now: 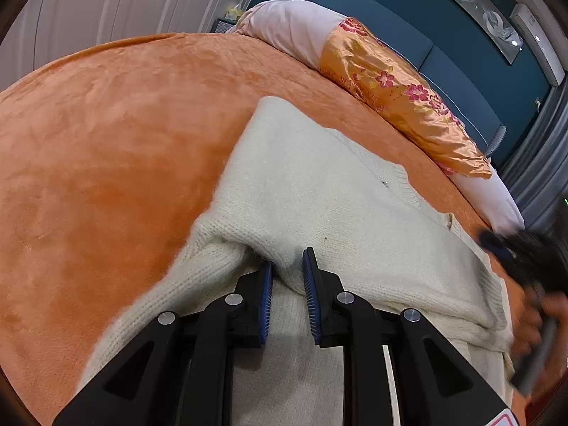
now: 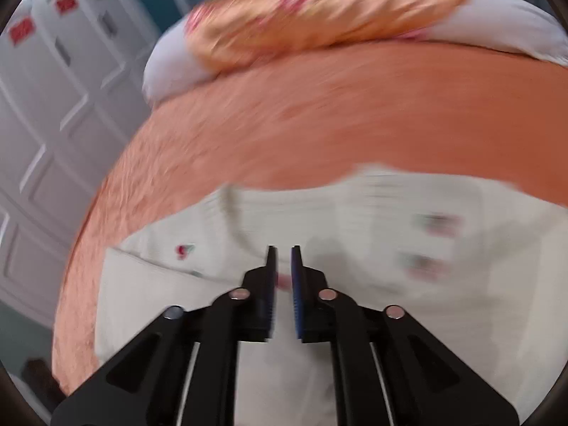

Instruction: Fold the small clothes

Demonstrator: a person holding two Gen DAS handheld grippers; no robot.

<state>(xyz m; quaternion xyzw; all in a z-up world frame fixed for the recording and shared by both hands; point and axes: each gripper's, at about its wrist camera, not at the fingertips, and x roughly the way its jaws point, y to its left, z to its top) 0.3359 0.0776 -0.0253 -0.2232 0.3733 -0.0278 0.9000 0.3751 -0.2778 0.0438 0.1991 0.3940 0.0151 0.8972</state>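
Note:
A cream knitted sweater (image 1: 319,184) lies spread on an orange plush bedspread (image 1: 106,142). My left gripper (image 1: 288,266) is shut on a bunched fold of the sweater near its sleeve. In the blurred right wrist view the sweater (image 2: 319,227) shows small red embroidered motifs. My right gripper (image 2: 283,248) hovers over it with its jaws a narrow gap apart and nothing between them. The right gripper also shows in the left wrist view (image 1: 525,259), blurred, at the sweater's right edge.
A long bolster (image 1: 390,81) in pink and orange floral satin lies along the far edge of the bed. A blue headboard (image 1: 443,56) stands behind it. White wardrobe doors (image 2: 42,113) stand to the left of the bed.

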